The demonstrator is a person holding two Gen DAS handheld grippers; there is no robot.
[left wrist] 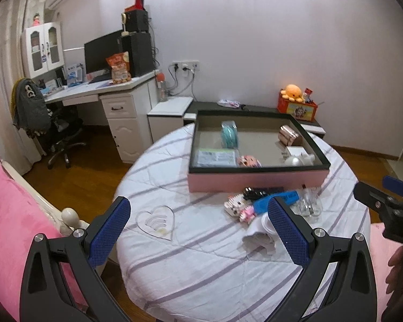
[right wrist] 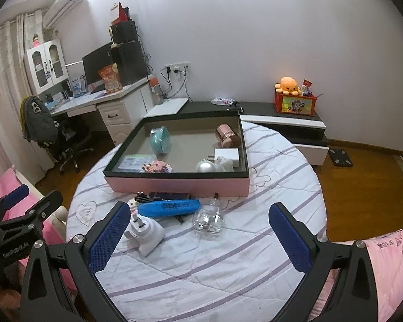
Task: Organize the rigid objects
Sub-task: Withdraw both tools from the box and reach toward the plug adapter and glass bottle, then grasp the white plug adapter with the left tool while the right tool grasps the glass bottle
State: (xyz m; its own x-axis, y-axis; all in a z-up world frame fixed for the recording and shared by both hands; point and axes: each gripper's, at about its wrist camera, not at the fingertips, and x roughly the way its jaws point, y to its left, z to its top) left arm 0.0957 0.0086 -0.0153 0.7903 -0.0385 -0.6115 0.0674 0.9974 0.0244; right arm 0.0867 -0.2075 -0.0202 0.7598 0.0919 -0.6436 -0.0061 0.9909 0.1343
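Sorting status: approx half done, judging by what sits in vs outside the pink tray [right wrist: 174,185].
Pink tray: biggest item, on the round table [right wrist: 228,281], far side; long axis runs left-right across both views.
Inside tray: teal roll [right wrist: 159,139] on edge at back left, copper canister [right wrist: 228,135] lying over at back right, flat packet [right wrist: 135,162] front left, white charger [right wrist: 228,157] and silver ball [right wrist: 204,166] front right.
Left to do: cluster just in front of tray's near wall.
Blue case [right wrist: 169,208]: lying flat, long axis roughly parallel to tray's near wall.
White plug adapter [right wrist: 145,234]: nearest of cluster, prongs pointing up and towards tray.
Glass bottle [right wrist: 208,218]: lying down, neck towards tray.
Left gripper [left wrist: 198,230]: jaws wide apart, holding nothing, hanging short of cluster.
Right gripper [right wrist: 198,238]: spread wide too, empty, adapter just by its left finger.
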